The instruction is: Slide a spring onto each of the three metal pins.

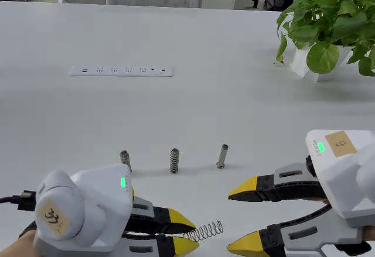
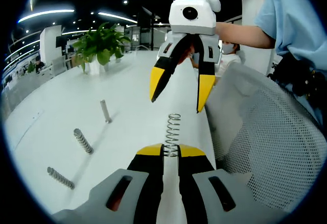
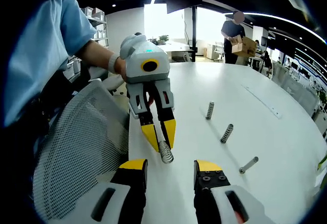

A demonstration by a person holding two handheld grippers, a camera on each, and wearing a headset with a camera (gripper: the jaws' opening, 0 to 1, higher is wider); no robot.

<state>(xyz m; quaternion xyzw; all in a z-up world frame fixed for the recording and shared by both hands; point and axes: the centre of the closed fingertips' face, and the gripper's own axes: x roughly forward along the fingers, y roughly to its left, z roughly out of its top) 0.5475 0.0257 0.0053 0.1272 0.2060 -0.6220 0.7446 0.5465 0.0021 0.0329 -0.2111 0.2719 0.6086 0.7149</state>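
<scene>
Left gripper (image 1: 192,233) clamps spring (image 1: 206,230); right gripper (image 1: 231,222) jaws apart.

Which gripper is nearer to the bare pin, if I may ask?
Right. The right gripper, open, is on the person's side of the bare pin; the left gripper, shut on a spring, is farther back and leftward.

The left tool (image 1: 190,233) and right tool (image 1: 229,222) each have a white body, dark grey arms, yellow tips and a small green light. The spring (image 1: 205,231) is silvery and the bare pin (image 1: 222,154) dull grey metal. The bench (image 1: 234,93) is white, the plant (image 1: 328,11) green, and the sleeve (image 3: 46,35) light blue.
</scene>
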